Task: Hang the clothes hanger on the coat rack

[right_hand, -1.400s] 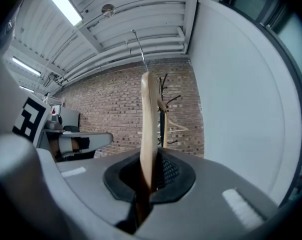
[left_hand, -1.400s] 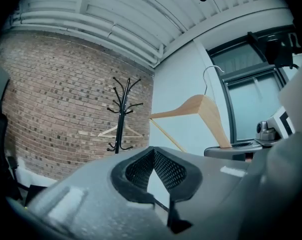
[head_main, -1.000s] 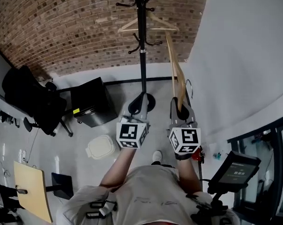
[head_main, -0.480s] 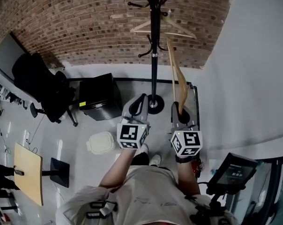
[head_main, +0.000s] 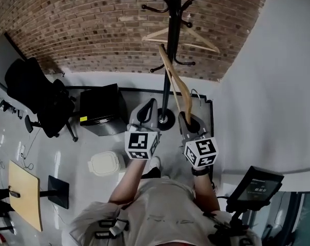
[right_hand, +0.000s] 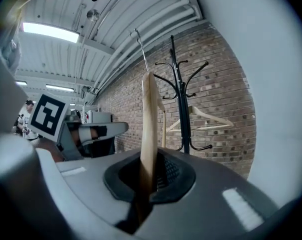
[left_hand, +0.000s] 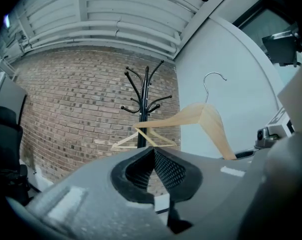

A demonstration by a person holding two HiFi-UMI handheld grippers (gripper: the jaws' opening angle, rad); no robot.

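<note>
My right gripper is shut on one arm of a light wooden hanger, which stands upright with its metal hook on top. In the right gripper view the hanger rises straight out of the jaws. The black coat rack stands in front of me against the brick wall, a little left of the held hanger. A second wooden hanger hangs on it. My left gripper is shut and holds nothing; in its own view its jaws meet, with the rack beyond.
A black cabinet and a black office chair stand at the left by the brick wall. A white lidded bin sits on the floor near my left. A white wall closes off the right. A stand with a screen is at lower right.
Both grippers have moved closer to the coat rack. The held hanger has swung from leaning right of the pole to crossing in front of it, its top now tilted left.
</note>
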